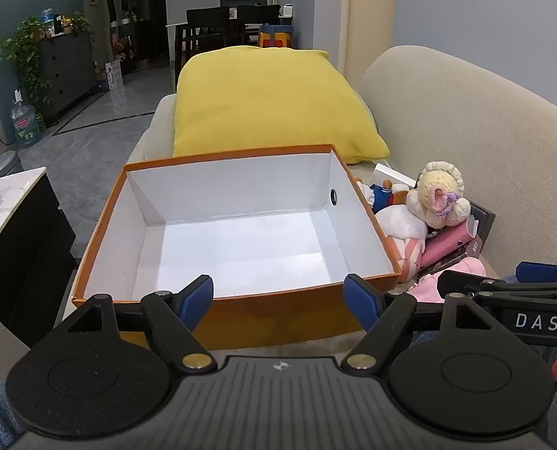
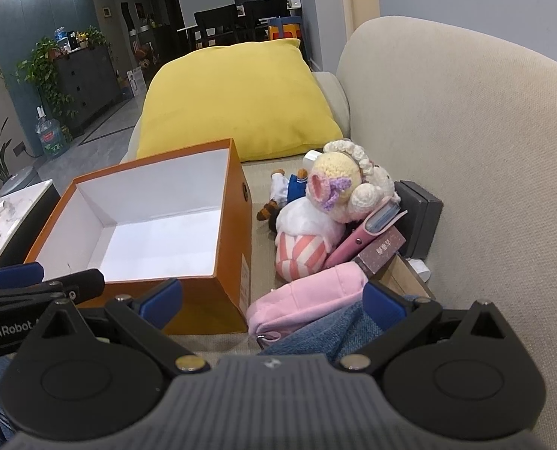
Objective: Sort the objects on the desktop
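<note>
Left gripper [image 1: 278, 298] spread wide before the orange cardboard box with white inside [image 1: 241, 240]; right gripper [image 2: 273, 302] spread too, crocheted cream doll [image 2: 348, 183] at one o'clock.

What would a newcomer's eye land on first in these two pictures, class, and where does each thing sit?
First the big yellow cushion at the far end of the beige sofa. Just in front of it sits an open orange box with a bare white inside. To the box's right lies a heap of soft toys topped by a crocheted lamb, with a pink pouch nearest the open right gripper.
</note>
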A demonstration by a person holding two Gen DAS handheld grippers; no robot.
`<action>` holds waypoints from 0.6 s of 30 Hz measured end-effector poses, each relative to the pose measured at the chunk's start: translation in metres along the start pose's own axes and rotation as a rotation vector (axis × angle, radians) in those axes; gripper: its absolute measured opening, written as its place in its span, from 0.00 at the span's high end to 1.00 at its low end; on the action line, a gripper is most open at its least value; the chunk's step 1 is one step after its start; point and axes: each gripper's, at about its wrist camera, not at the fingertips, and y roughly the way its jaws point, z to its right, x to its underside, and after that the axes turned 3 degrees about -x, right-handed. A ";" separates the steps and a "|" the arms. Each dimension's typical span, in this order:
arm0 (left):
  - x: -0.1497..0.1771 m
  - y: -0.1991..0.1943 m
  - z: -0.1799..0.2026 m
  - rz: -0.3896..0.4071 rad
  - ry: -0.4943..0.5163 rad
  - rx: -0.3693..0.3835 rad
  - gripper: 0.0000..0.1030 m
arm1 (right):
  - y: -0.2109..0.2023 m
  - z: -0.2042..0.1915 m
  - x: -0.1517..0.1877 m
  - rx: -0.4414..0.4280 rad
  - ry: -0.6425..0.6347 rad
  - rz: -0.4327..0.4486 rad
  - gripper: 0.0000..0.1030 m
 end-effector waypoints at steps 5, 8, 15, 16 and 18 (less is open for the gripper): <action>-0.002 0.004 0.003 -0.011 0.004 0.006 0.12 | 0.002 0.003 0.000 0.008 0.009 -0.006 0.01; -0.002 0.007 0.005 -0.015 0.007 0.012 0.12 | 0.005 0.005 0.000 0.014 0.014 -0.012 0.01; -0.008 0.015 0.011 -0.034 0.029 0.047 0.12 | 0.010 0.013 -0.003 0.024 0.021 -0.027 0.01; -0.011 0.016 0.013 -0.034 0.037 0.058 0.12 | 0.011 0.015 -0.005 0.026 0.021 -0.030 0.01; -0.017 0.018 0.017 -0.030 0.054 0.078 0.12 | 0.013 0.020 -0.009 0.033 0.020 -0.034 0.01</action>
